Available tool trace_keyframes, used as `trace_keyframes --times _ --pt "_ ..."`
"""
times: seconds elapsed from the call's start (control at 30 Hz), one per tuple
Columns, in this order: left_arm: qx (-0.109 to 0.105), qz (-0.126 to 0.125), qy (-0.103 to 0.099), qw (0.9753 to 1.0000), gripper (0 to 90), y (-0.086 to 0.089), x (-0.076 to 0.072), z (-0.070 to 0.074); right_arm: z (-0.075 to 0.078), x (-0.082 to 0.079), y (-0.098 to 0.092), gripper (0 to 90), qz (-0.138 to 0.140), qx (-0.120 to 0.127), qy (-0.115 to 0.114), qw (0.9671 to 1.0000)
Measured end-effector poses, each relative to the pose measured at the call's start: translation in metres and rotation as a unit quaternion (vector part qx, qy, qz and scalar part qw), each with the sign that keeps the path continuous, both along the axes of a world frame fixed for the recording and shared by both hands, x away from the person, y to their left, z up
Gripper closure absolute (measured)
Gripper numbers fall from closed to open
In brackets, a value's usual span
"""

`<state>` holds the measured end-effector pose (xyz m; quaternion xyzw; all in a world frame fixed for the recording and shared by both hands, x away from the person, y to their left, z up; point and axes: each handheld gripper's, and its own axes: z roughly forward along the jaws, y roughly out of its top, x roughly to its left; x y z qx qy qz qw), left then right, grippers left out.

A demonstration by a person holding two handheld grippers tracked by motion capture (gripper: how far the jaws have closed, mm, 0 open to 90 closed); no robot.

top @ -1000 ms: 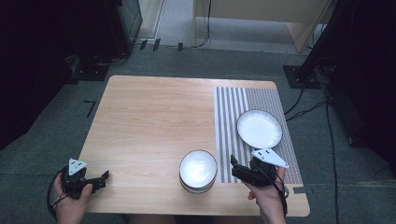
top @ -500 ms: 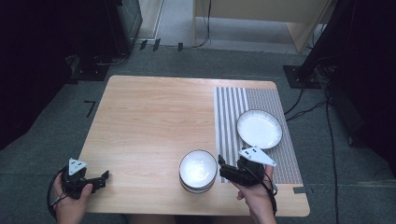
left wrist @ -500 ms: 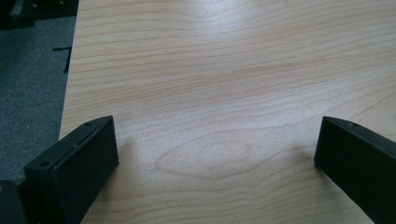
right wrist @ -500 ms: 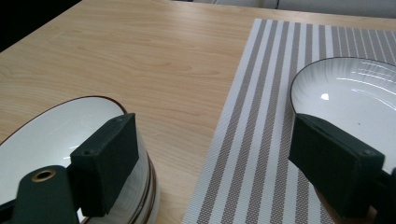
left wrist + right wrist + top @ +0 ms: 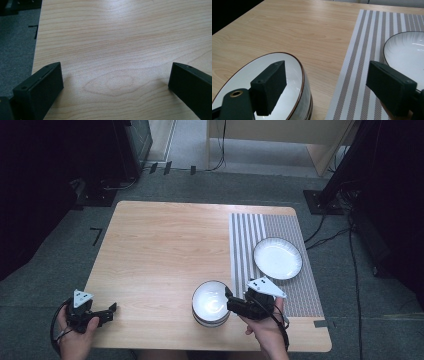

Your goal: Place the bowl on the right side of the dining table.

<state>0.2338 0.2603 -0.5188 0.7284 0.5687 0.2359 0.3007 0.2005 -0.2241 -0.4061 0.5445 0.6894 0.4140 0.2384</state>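
- Step in hand, as I read it: right gripper point(image 5: 231, 301) taking the top bowl point(image 5: 210, 300) off the stack by its rim.
- The bowl sits at the near edge of the surface point(image 5: 165, 250), just left of the striped placemat point(image 5: 250, 245), on top of other bowls; how many I cannot tell.
- Right jaws are spread wide, gripping nothing. In the right gripper view one jaw hangs over the inside of the bowl point(image 5: 259, 85) and the other is outside, above the placemat point(image 5: 359, 75). The rim's right side lies between them.
- Left gripper point(image 5: 107, 312) rests at the near left corner, jaws parted, bare wood between them. It's well apart from the stack.
- To do it well: drop until the inner jaw is below the rim line, then close squarely on the wall, not on the lip.
- Glazed ceramic looks slippery, so bite deep before lifting.
- Lift straight up; a tilt could drag the bowl beneath or tip the stack off the near edge.
- The white plate point(image 5: 277, 258) on the placemat is near the outer jaw's side. Keep the swing clear of it.
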Motion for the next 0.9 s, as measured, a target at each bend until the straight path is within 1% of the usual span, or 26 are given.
trace_keyframes --times 0.23,0.27,0.37,0.4,0.43,0.47,0.5,0.6,0.63,0.67,0.77,0.9 --pt "0.000 0.000 0.000 1.0000 0.0 0.000 0.000 0.000 -0.003 0.001 0.010 17.4 0.006 -0.005 0.004 1.0000" --pt "0.001 0.000 0.001 1.0000 0.0 0.000 0.000 0.000 -0.004 0.001 0.013 22.2 0.003 -0.006 0.005 1.0000" --pt "0.000 0.000 0.000 1.0000 0.0 0.000 0.000 0.000 -0.005 0.001 0.016 24.4 -0.003 -0.009 0.005 0.9999" --pt "0.000 0.000 0.000 1.0000 0.0 0.000 0.000 0.000 -0.006 0.002 0.018 27.7 -0.006 -0.008 0.005 0.9999" --pt "0.000 0.000 0.000 1.0000 0.0 0.000 0.000 0.000 -0.006 0.002 0.018 27.7 -0.006 -0.008 0.005 0.9999" --pt "0.000 -0.001 0.000 1.0000 0.0 0.000 0.000 0.000 -0.007 0.002 0.020 30.4 -0.005 -0.006 0.008 0.9999" --pt "0.000 -0.001 0.000 1.0000 0.0 0.000 0.000 0.000 -0.007 0.002 0.020 30.4 -0.005 -0.006 0.008 0.9999" --pt "0.000 0.000 0.000 1.0000 0.0 0.000 0.000 0.000 -0.008 0.002 0.024 35.5 -0.011 -0.009 0.011 0.9998" --pt "0.000 0.000 0.000 1.0000 0.0 0.000 0.000 0.000 -0.008 0.002 0.024 35.5 -0.011 -0.009 0.011 0.9998" --pt "0.000 0.000 0.000 1.0000 0.0 0.000 0.000 0.000 -0.010 0.002 0.025 37.7 -0.009 -0.010 0.011 0.9998" --pt "0.000 0.000 0.001 1.0000 0.0 0.000 0.000 0.000 -0.011 0.002 0.027 39.2 -0.012 -0.011 0.014 0.9998" --pt "0.000 0.000 0.000 1.0000 0.0 0.000 0.000 0.000 -0.016 0.004 0.029 44.0 -0.018 -0.019 0.023 0.9994"
